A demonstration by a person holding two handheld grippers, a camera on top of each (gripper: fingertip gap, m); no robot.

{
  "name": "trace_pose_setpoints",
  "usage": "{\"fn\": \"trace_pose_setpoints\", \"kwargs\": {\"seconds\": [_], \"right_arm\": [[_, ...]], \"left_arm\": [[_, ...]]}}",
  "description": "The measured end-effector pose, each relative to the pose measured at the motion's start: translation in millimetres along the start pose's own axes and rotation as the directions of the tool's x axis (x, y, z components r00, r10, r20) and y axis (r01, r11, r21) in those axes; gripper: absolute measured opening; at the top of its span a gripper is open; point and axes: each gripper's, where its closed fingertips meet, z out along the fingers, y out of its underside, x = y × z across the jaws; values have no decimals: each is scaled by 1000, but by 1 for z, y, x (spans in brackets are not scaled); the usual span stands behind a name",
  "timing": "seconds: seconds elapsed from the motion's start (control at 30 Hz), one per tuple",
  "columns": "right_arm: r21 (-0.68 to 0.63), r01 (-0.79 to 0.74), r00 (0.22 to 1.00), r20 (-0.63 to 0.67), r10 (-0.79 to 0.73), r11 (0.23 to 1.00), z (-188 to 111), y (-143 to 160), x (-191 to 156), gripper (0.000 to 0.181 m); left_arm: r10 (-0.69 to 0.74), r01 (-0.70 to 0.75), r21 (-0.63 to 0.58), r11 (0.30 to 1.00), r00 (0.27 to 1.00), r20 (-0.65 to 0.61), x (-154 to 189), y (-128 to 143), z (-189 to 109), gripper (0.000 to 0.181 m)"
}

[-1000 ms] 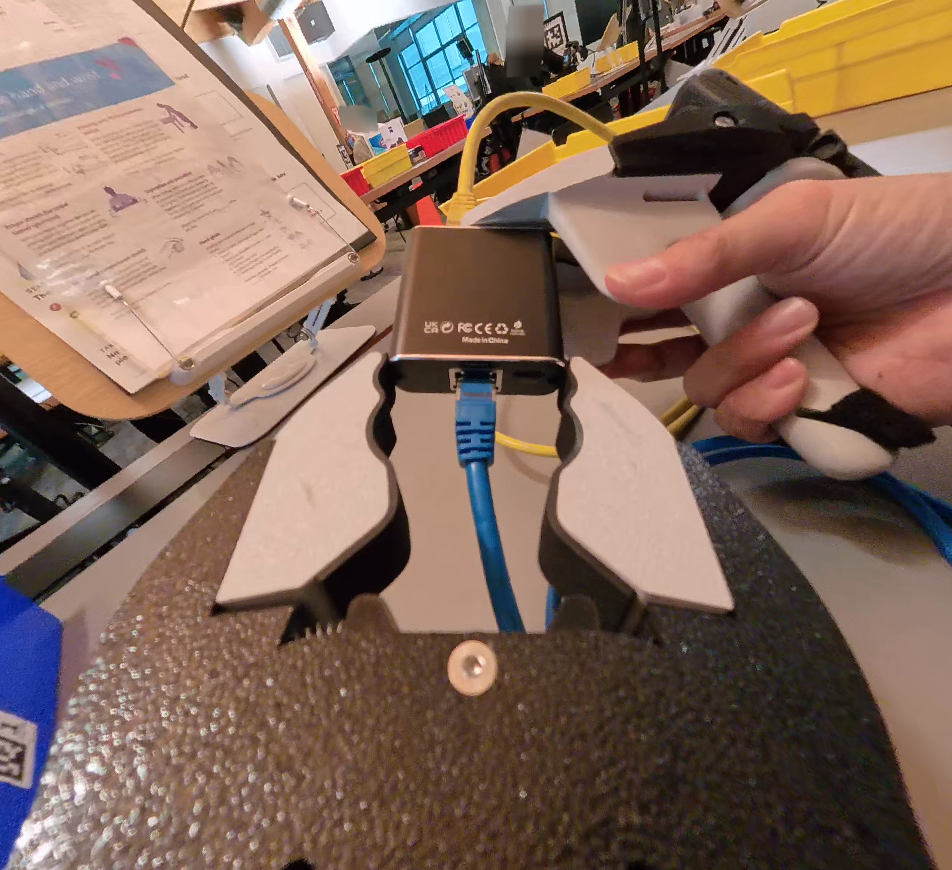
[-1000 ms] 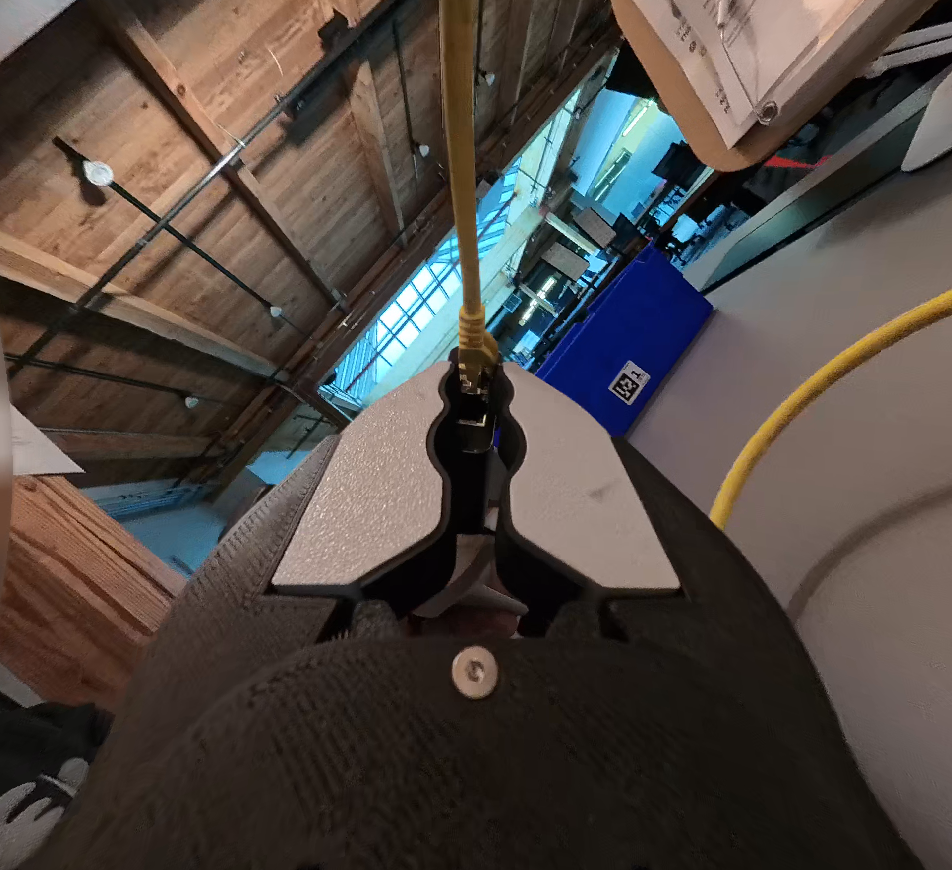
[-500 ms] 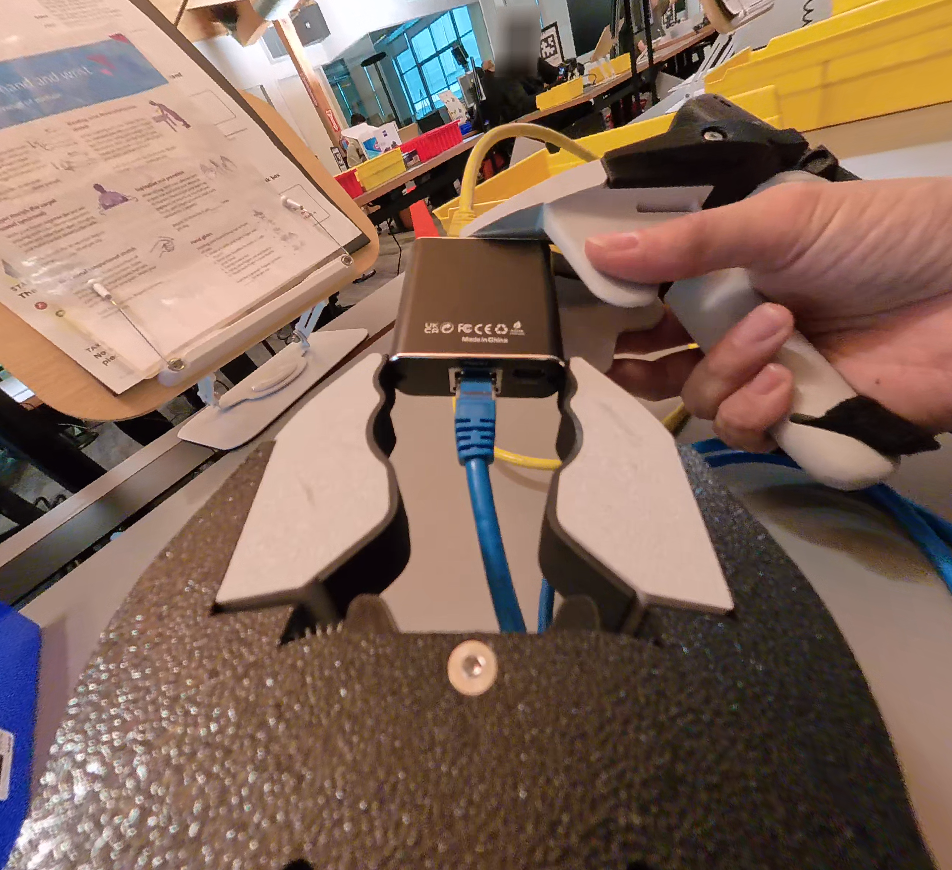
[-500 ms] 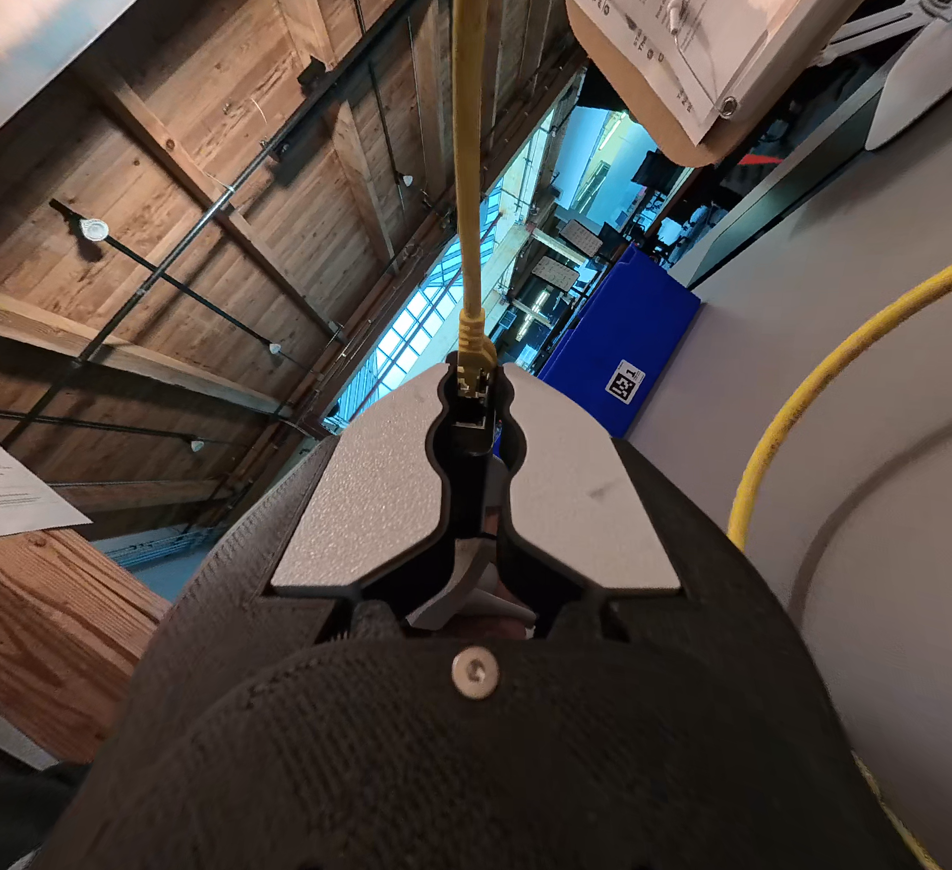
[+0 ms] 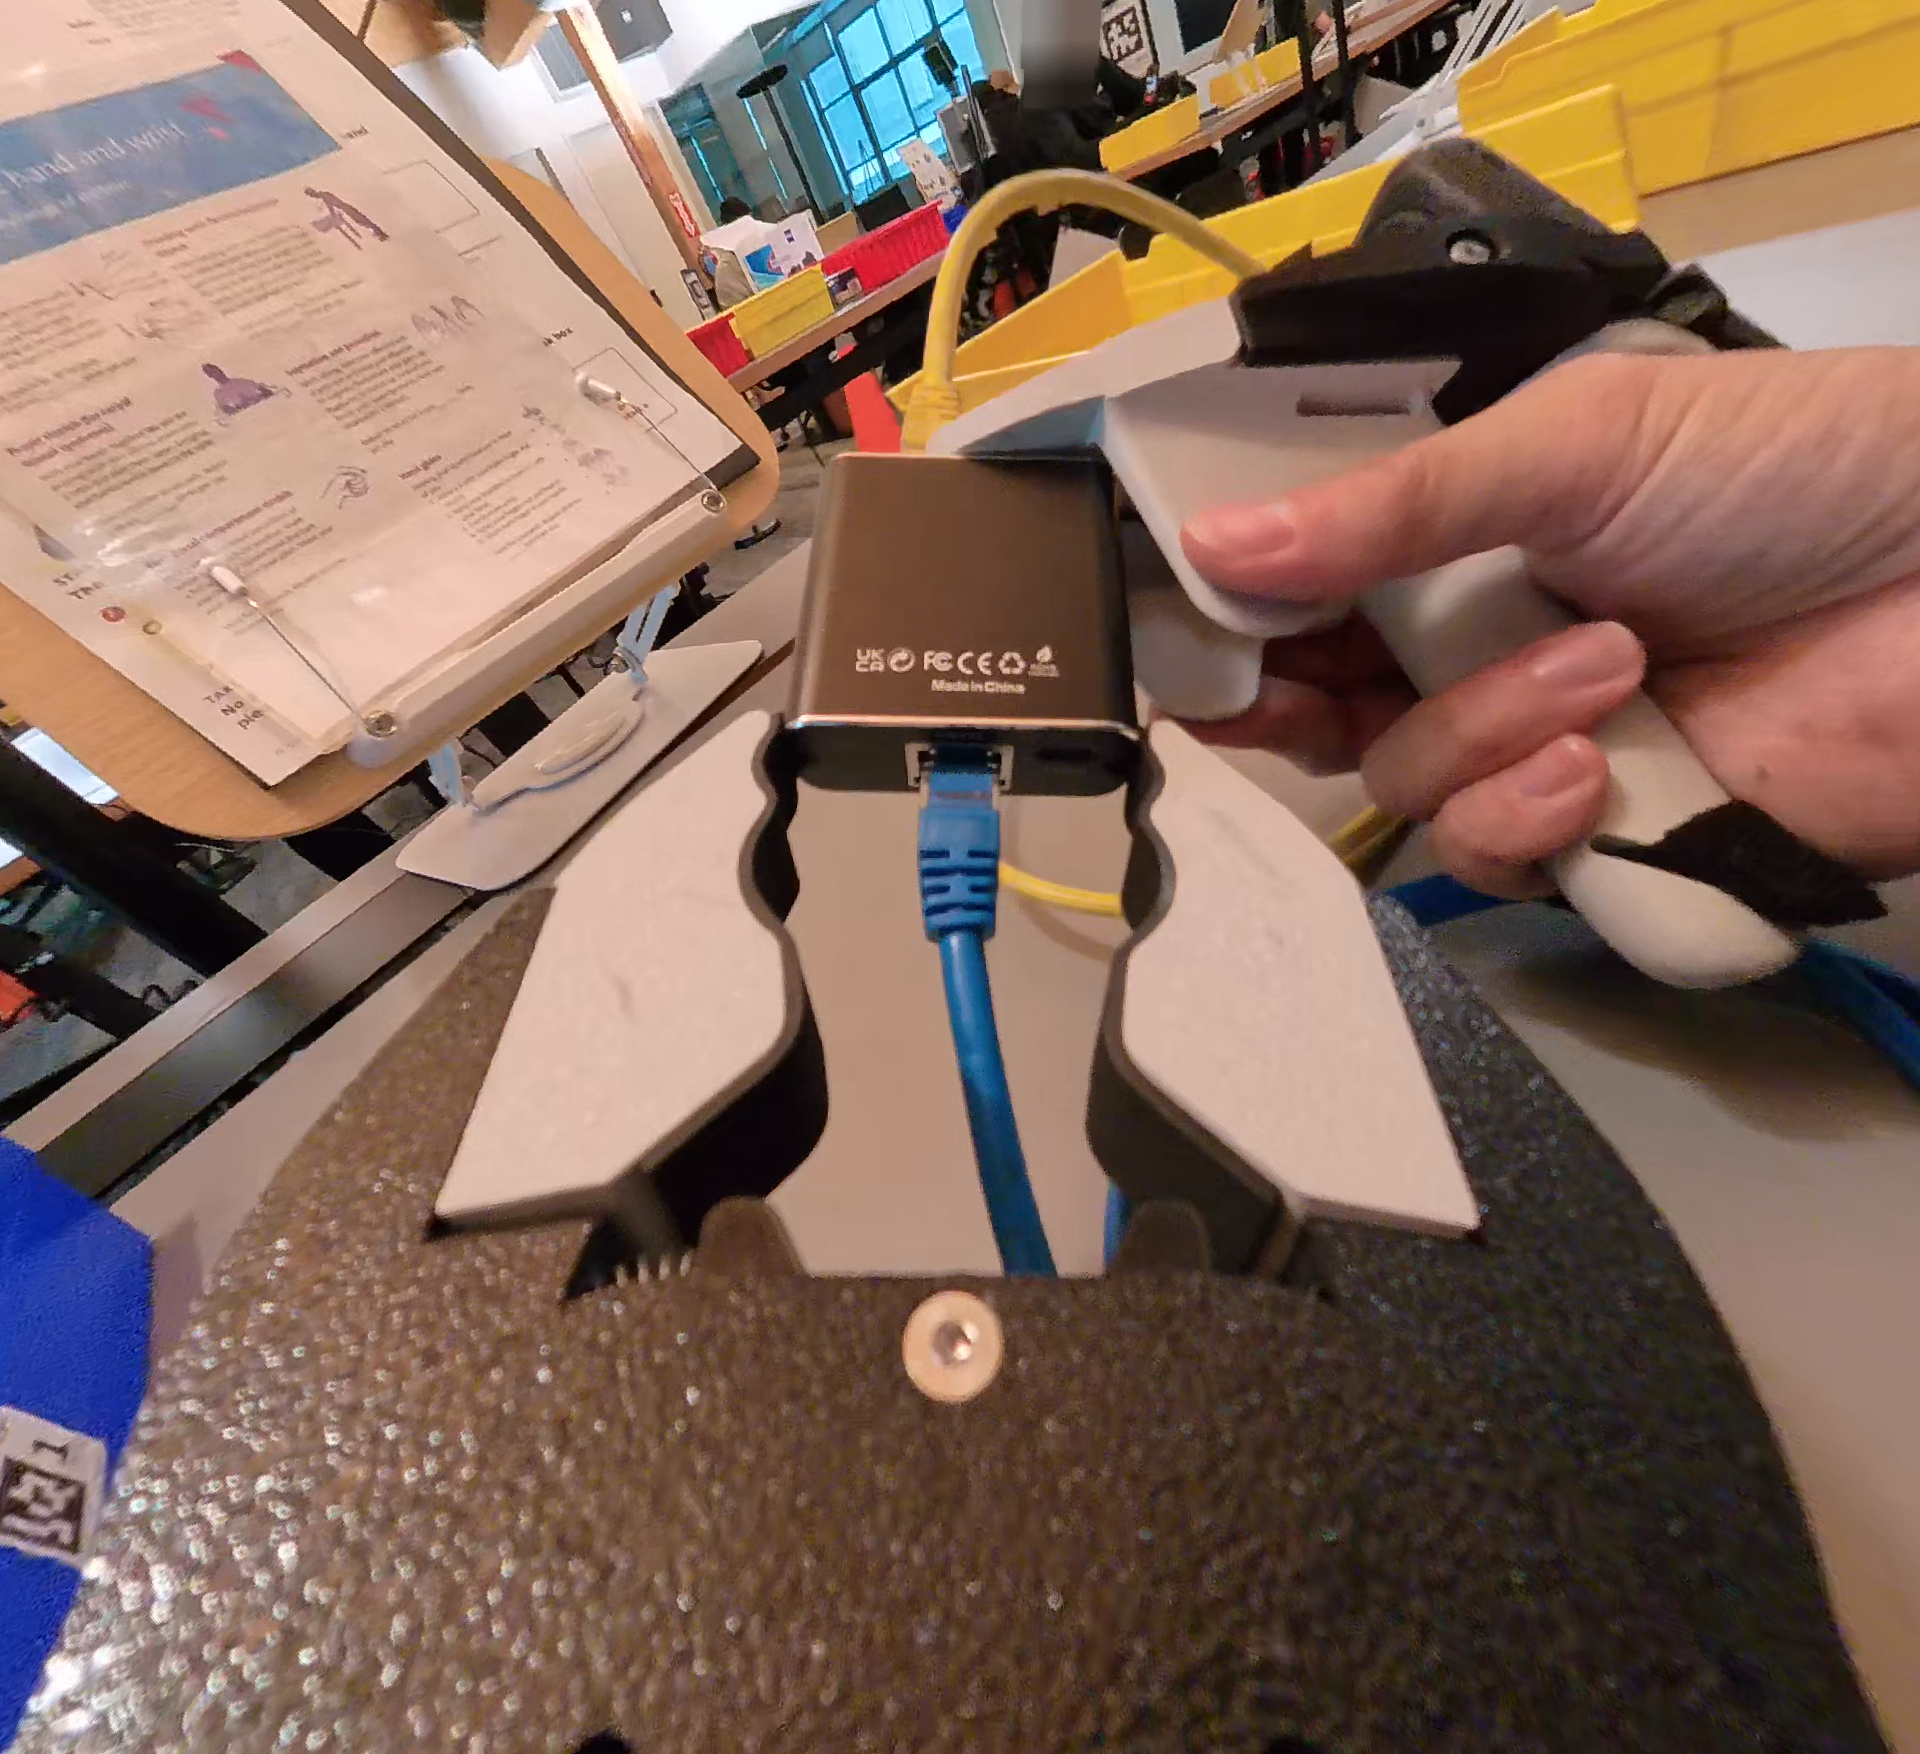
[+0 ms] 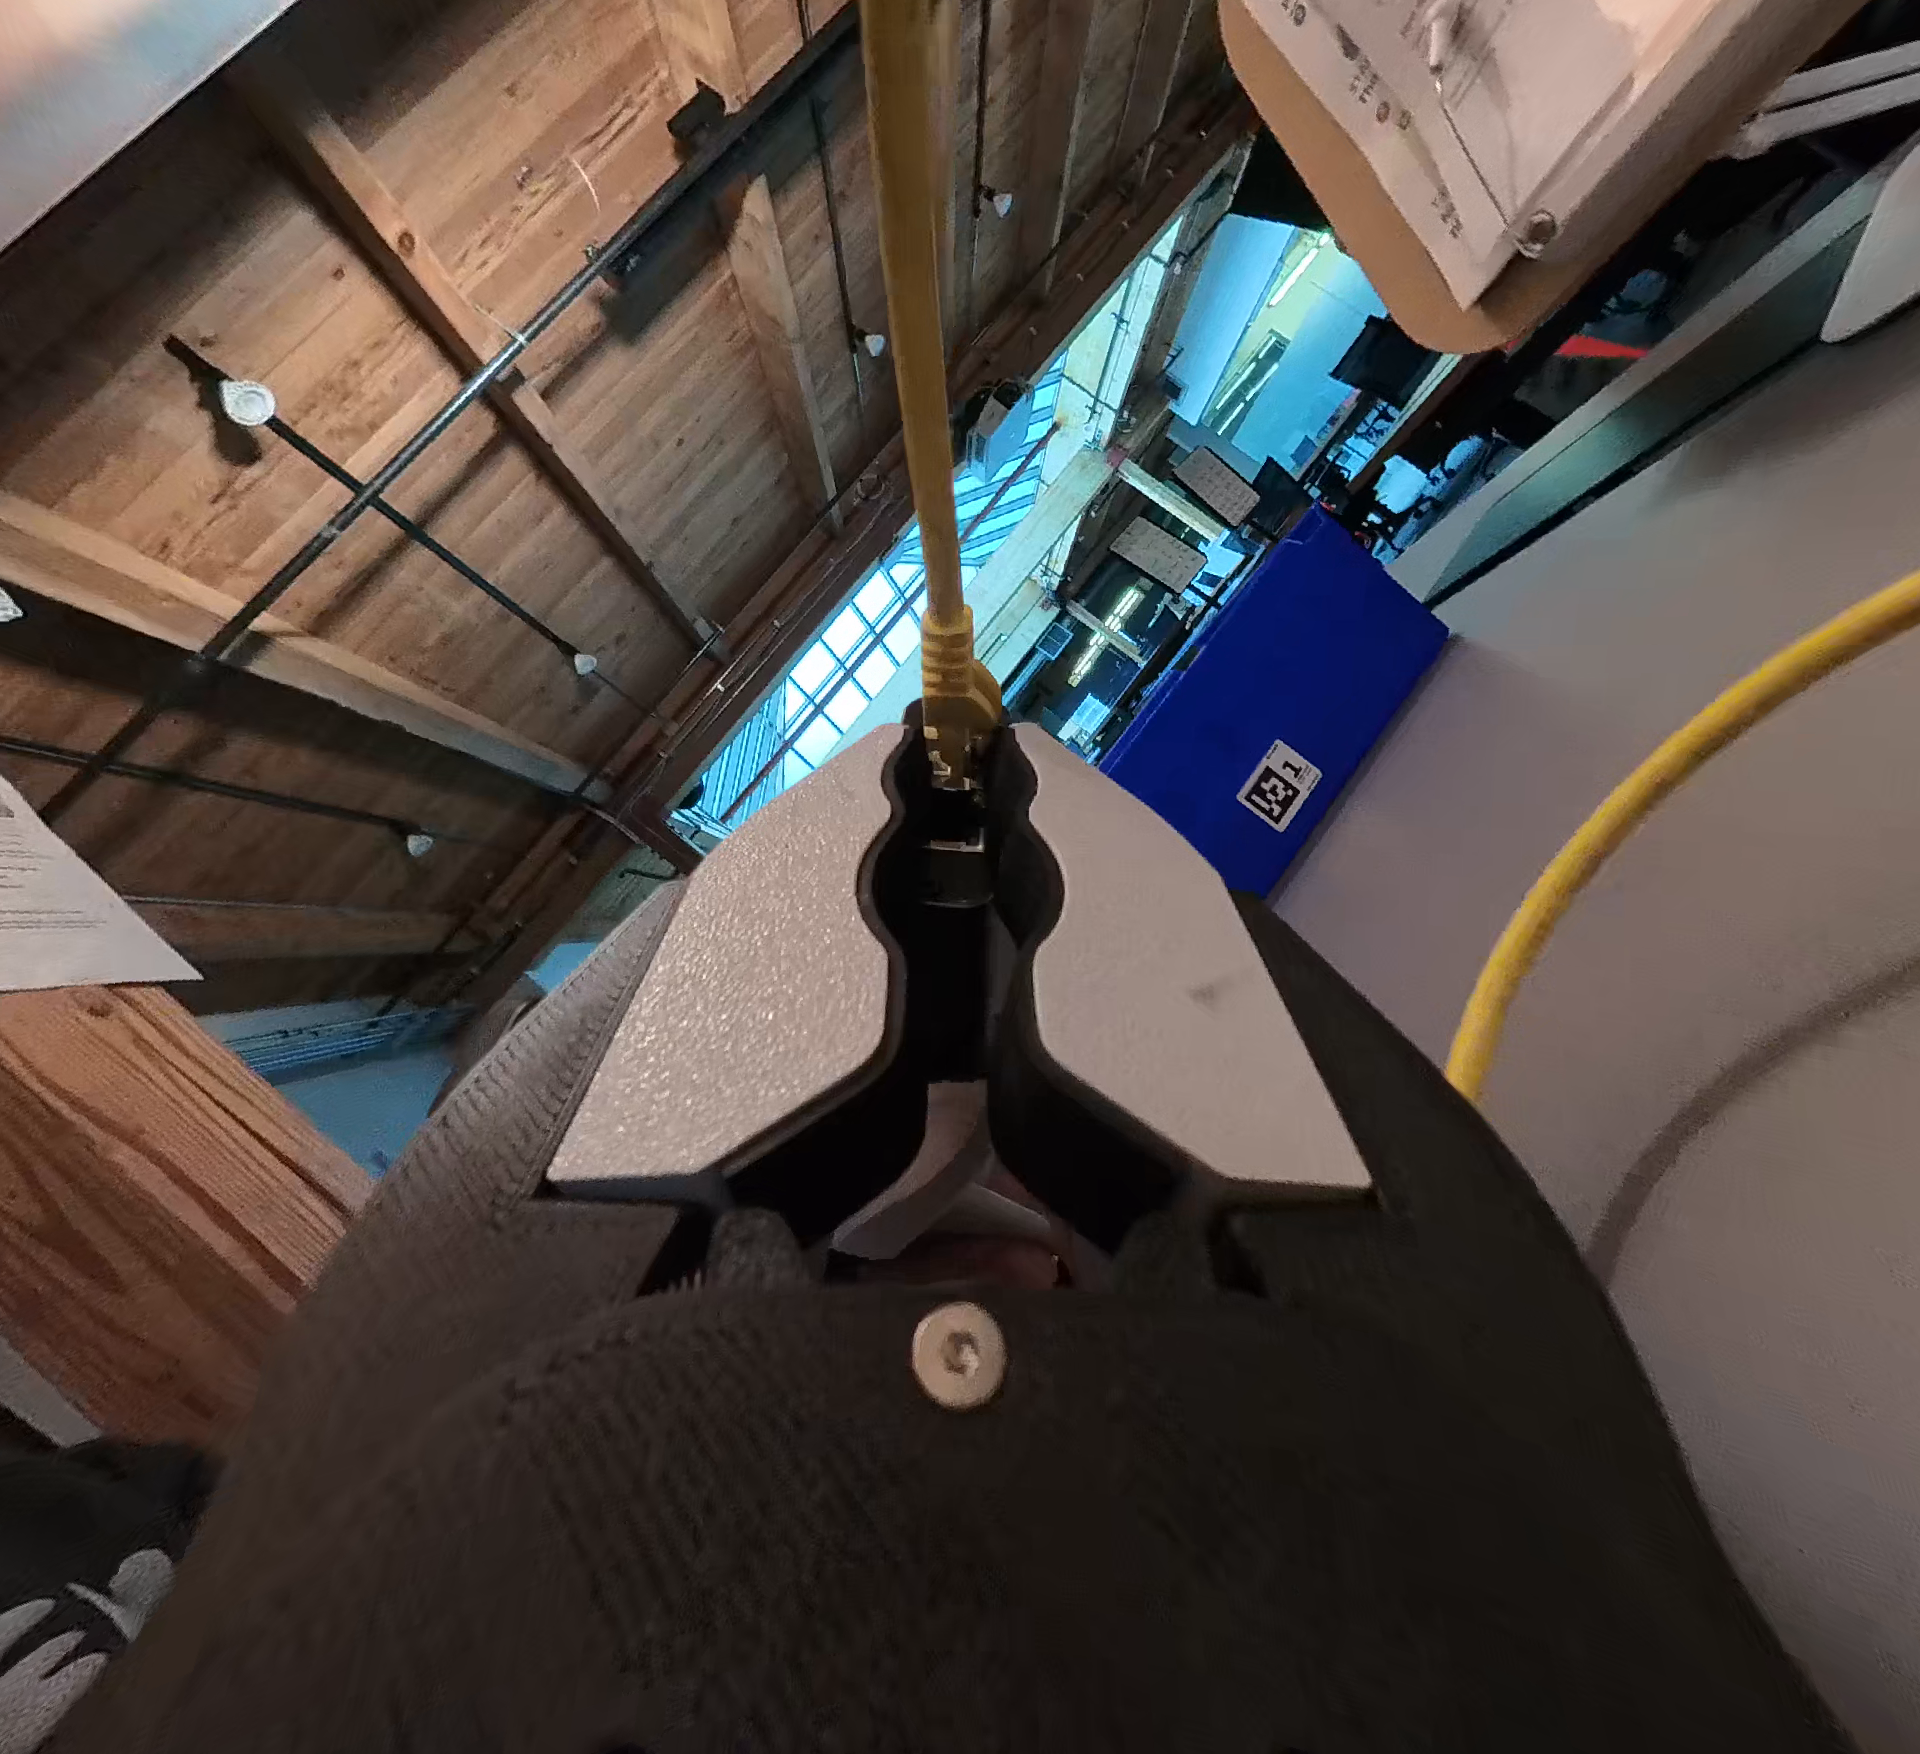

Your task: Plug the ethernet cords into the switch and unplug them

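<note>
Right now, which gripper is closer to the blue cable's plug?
Left. The left gripper holds the switch by its near end, the blue plug between its fingers. The right gripper is at the switch's far end, by the yellow plug.

Pretty cramped around the switch [image 5: 961, 603]: the right claw [image 5: 1023, 437] and the hand [image 5: 1621, 624] holding it crowd its right side and far end, and the slanted document stand [image 5: 312, 416] hangs over the left. The blue cord [image 5: 977, 1008] runs through the near gap. Bare tabletop [image 6: 1714, 1029] lies right of the yellow cord [image 6: 1579, 873].
</note>
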Motion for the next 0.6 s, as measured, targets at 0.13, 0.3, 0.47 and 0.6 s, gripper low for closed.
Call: {"fn": "trace_pose_setpoints", "kwargs": {"seconds": [0.13,0.3,0.47,0.6], "right_arm": [[-1,48,999,11,-48,999,2,-1,-4,7],[-3,57,998,3,-57,998,2,0,-2,7],[-23,86,996,-14,-86,996,3,-2,-2,12],[-22,75,997,-6,-75,997,4,-2,-2,12]], "left_arm": [[12,-12,10,1000,1000,18,-2,-2,0,60],[-44,44,14,999,999,0,-1,-2,0,60],[-73,73,-4,997,997,7,0,-1,1,60],[-71,72,-14,997,997,21,-1,-1,1,60]]}}
